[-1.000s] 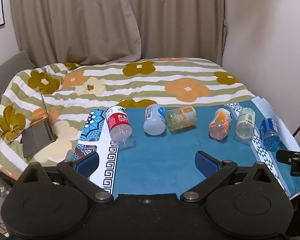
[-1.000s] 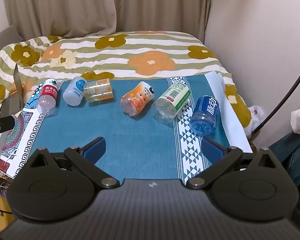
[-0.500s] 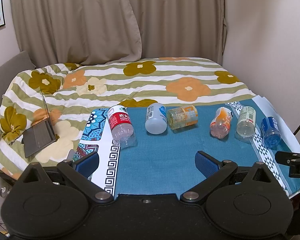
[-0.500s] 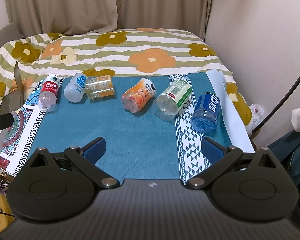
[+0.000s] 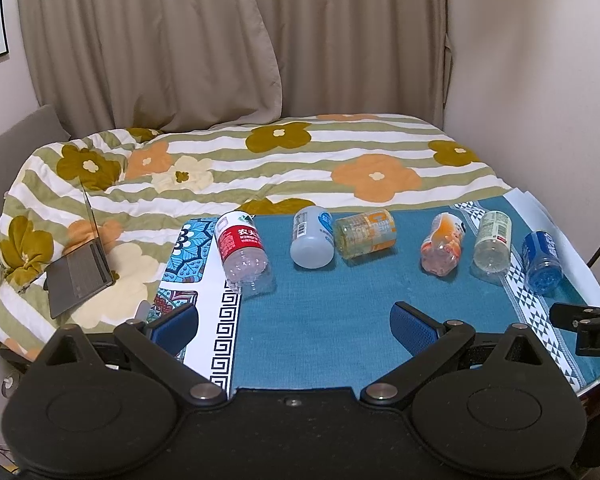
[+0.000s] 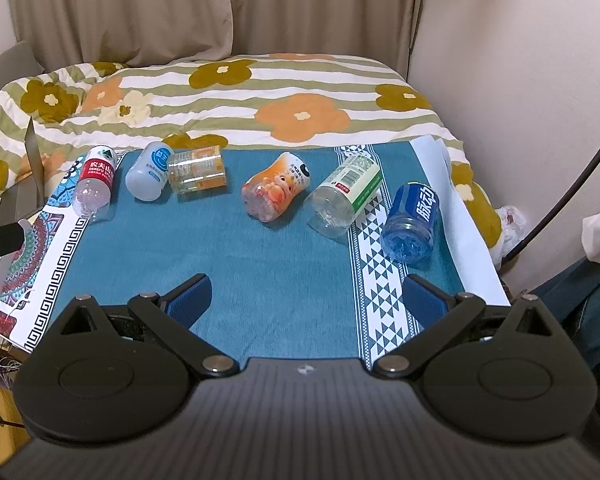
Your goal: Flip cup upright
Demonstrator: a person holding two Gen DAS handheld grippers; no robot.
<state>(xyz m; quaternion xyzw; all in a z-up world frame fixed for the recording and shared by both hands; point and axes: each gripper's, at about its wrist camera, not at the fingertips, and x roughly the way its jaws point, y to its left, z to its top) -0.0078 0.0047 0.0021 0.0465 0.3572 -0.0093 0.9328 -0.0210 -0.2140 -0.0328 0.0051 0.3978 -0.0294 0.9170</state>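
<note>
Several cut bottle cups lie on their sides in a row on a blue cloth (image 5: 340,312): a red-label one (image 5: 242,252) (image 6: 94,186), a white one (image 5: 312,236) (image 6: 148,176), a clear orange-label one (image 5: 366,234) (image 6: 196,174), an orange printed one (image 5: 442,248) (image 6: 276,192), a green-label one (image 5: 492,246) (image 6: 346,194) and a blue one (image 5: 542,262) (image 6: 410,222). My left gripper (image 5: 294,324) is open and empty at the near edge, below the red and white cups. My right gripper (image 6: 306,298) is open and empty, below the orange and green-label cups.
The cloth covers a table in front of a bed with a flowered quilt (image 5: 260,160). An open laptop (image 5: 80,268) lies on the bed at the left. A wall (image 6: 520,80) stands at the right. A patterned white cloth border (image 5: 220,320) runs along the left.
Both grippers have drawn slightly back and up from the cups. Nothing on the cloth has moved.
</note>
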